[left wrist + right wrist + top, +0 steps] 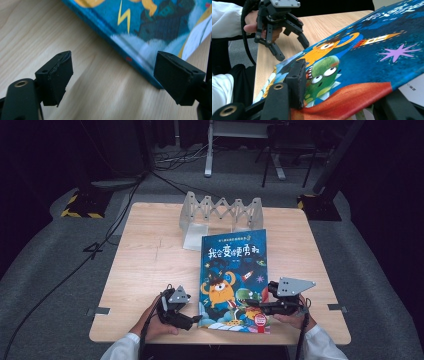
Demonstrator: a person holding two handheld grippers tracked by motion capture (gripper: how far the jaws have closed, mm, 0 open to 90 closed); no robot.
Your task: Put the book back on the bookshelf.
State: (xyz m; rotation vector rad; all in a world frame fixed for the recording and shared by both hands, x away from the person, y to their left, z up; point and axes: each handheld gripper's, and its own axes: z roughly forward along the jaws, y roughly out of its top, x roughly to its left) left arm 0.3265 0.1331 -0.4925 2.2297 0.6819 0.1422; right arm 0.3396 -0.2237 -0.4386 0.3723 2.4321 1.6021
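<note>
High view: picture book (233, 280) flat on wooden table (145, 265), long axis running away from person, title at far end. Left gripper (194, 320) at book's near left corner, right gripper (252, 303) on near right edge.

Left gripper view: jaws wide apart, nothing between them, book corner (150, 75) just ahead.

Right gripper view: jaws clamped on book cover (362, 60), cover edge lifted; left gripper (292, 48) spread open beyond.
</note>
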